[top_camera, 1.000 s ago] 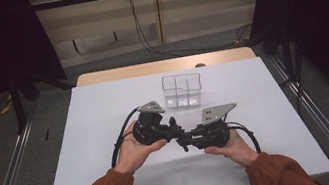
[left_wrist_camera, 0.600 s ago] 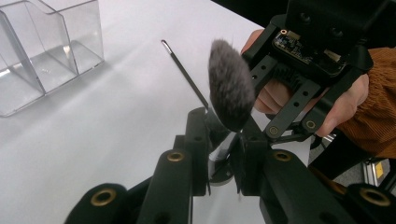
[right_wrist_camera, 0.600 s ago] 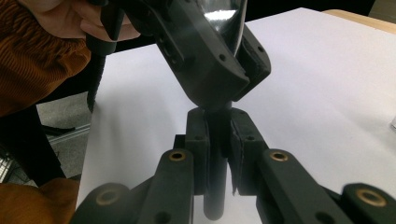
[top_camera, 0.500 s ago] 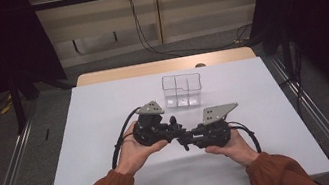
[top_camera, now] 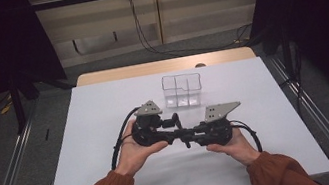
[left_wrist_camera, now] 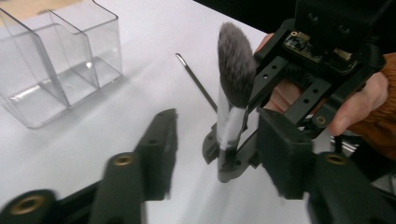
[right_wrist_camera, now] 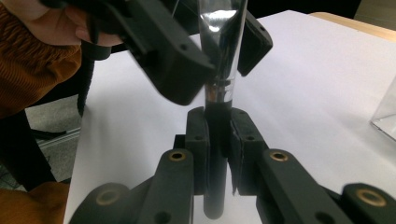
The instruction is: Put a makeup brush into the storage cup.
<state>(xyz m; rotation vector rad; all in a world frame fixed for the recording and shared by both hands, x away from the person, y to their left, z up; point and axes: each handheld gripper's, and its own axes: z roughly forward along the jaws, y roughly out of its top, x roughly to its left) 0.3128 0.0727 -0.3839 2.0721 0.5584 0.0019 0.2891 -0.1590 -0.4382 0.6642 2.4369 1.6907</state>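
A make-up brush stands upright with grey bristles [left_wrist_camera: 236, 70], a silver ferrule [right_wrist_camera: 222, 32] and a black handle [right_wrist_camera: 215, 154]. My right gripper [right_wrist_camera: 219, 135] is shut on that handle, low over the white table; it is also in the high view [top_camera: 189, 137]. My left gripper [left_wrist_camera: 219, 137] faces it from the left [top_camera: 180, 128]. Its jaws have just been opening and now stand apart on either side of the ferrule, with gaps on both sides. Each gripper is held in a hand with an orange sleeve.
A clear plastic organiser [top_camera: 182, 89] with several compartments stands just beyond the grippers [left_wrist_camera: 56, 65]. A thin dark stick [left_wrist_camera: 196, 81] lies on the white table [top_camera: 105, 112] between organiser and brush. The table's wooden far edge [top_camera: 163, 66] borders a floor with cables.
The left gripper's jaws have spread apart off the brush. Both hands have kept their place, and the right gripper still holds the handle.
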